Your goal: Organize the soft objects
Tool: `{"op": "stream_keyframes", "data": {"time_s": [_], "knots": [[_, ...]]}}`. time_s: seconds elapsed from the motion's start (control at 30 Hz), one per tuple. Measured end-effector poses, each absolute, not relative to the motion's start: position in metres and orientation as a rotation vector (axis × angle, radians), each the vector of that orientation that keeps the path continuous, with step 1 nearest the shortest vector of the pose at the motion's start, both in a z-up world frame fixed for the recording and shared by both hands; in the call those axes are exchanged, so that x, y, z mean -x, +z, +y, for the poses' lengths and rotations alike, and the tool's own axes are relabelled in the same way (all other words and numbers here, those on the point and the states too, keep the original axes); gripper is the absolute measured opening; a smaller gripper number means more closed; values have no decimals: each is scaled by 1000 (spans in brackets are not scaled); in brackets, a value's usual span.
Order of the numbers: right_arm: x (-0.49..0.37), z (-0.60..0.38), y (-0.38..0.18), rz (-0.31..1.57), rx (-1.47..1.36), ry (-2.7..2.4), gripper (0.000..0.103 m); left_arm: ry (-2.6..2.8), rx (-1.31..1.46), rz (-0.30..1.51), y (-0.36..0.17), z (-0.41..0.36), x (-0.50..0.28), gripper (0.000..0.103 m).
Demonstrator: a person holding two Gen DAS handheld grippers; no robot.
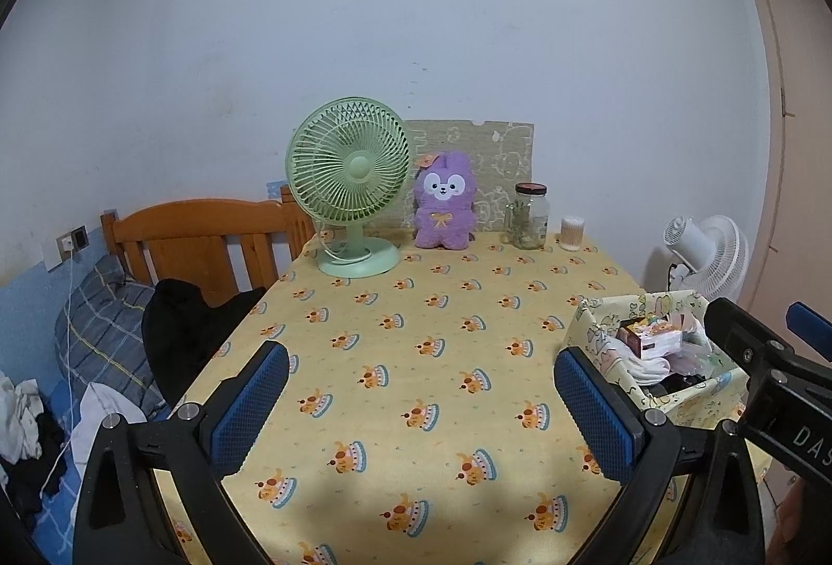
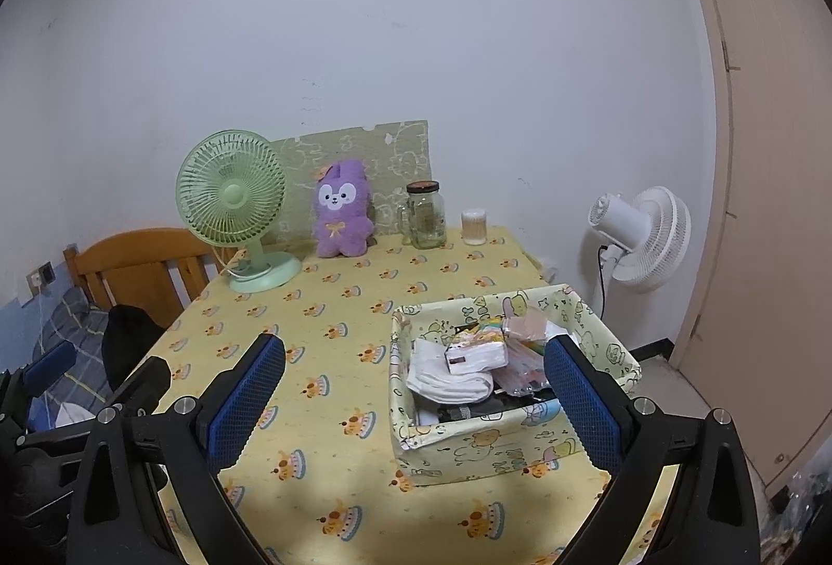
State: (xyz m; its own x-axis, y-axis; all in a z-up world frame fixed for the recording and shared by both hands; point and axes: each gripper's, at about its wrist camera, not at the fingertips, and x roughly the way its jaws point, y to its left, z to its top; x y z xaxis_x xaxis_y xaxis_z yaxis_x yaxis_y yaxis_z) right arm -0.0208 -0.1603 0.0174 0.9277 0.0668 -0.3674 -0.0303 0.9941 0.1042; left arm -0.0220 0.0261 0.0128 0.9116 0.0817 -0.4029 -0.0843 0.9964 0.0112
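A purple plush bunny (image 1: 443,201) sits upright at the table's back edge, between the green fan and a glass jar; it also shows in the right wrist view (image 2: 341,211). A yellow cartoon-print fabric bin (image 2: 512,442) stands at the front right, holding white folded socks (image 2: 451,377), a small packet (image 2: 476,357) and other soft items; the left wrist view catches its left part (image 1: 598,331). My left gripper (image 1: 421,403) is open and empty above the tablecloth. My right gripper (image 2: 413,403) is open and empty, its right finger in front of the bin.
A green desk fan (image 1: 347,180) stands back left. A glass jar (image 1: 529,215) and a cotton-swab tub (image 1: 572,233) stand back right. A patterned board (image 1: 504,159) leans on the wall. A bed with a wooden headboard (image 1: 203,242) lies left; a white floor fan (image 2: 642,237) stands right.
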Motion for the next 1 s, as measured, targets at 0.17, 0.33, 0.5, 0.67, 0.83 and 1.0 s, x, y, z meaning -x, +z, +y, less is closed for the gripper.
{"op": "stream_keyframes", "data": {"time_s": [0.17, 0.33, 0.5, 0.67, 0.83, 1.0], "knots": [[23, -163, 17, 364, -92, 23, 102, 82, 3, 421, 12, 25, 21, 103], [25, -167, 16, 366, -104, 31, 103, 77, 3, 415, 13, 23, 22, 103], [26, -168, 16, 362, -103, 27, 103, 64, 12, 418, 11, 24, 22, 103], [26, -168, 16, 368, -108, 36, 103, 63, 13, 419, 11, 24, 22, 103], [24, -165, 16, 360, -102, 45, 103, 62, 12, 418, 11, 23, 22, 103], [23, -163, 15, 363, -101, 48, 103, 60, 15, 422, 9, 25, 21, 103]]}}
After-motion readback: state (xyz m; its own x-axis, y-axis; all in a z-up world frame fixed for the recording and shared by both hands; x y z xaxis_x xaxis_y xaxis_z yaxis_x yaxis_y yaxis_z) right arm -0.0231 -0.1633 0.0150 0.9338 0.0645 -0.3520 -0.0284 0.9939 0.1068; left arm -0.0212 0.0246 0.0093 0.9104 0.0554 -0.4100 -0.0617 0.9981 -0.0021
